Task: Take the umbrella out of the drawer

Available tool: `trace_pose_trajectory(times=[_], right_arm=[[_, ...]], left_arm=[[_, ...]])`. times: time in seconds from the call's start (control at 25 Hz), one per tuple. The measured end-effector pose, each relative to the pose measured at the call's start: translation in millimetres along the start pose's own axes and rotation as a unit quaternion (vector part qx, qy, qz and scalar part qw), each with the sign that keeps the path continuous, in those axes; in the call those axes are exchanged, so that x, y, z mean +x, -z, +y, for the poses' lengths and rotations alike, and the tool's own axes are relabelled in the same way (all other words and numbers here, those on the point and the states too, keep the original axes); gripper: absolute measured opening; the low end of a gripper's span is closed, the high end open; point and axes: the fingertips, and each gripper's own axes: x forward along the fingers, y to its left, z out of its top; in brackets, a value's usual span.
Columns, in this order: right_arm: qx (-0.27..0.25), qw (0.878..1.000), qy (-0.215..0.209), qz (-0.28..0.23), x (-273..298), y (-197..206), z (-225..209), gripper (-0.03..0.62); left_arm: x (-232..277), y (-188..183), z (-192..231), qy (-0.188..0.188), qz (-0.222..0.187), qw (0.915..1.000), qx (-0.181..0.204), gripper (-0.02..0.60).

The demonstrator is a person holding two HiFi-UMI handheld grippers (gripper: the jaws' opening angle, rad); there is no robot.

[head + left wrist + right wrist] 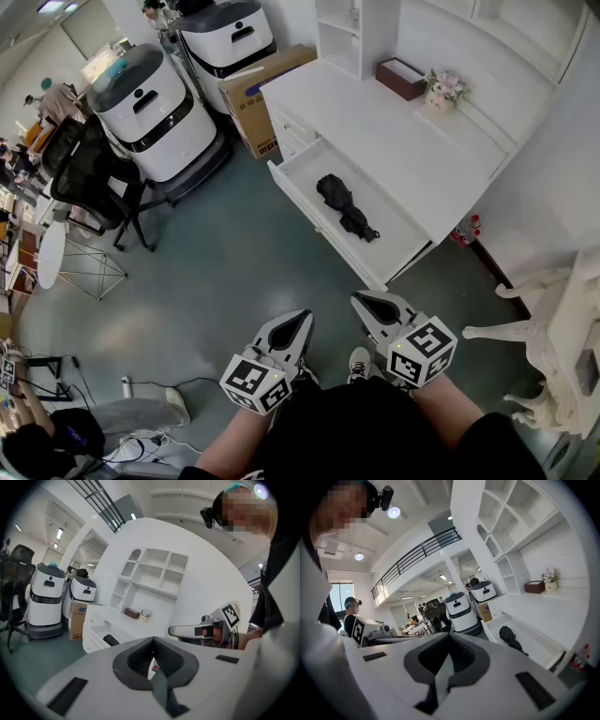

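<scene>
Left gripper and right gripper are hovering pressed together, empty, well apart from the umbrella; arriving unopened risks shoving it along the drawer.

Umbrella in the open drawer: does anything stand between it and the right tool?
Nothing visible does. The umbrella lies uncovered in the open drawer, and only floor lies between the drawer and the right tool.

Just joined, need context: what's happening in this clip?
A person holds a gripper in each hand, both low near the body. The left gripper and right gripper have their fingers shut and empty. The black folded umbrella lies in the open drawer of the white desk ahead, untouched; neither gripper is near it yet.
</scene>
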Motion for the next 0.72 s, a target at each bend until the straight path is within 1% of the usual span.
trace_pose_trajectory(times=[0.16, 0.72], right_arm=[[-0.012, 1.0, 0.003, -0.007, -0.2, -2.7, 1.1, 0.002], [-0.013, 1.0, -0.005, -0.007, 3.1, -2.6, 4.4, 0.002]], left_arm=[[0.1, 0.0, 1.2, 0.0, -0.001, 1.0, -0.001, 0.003], [2.1, 0.4, 2.4, 0.003, -0.001, 1.0, -0.002, 0.003]])
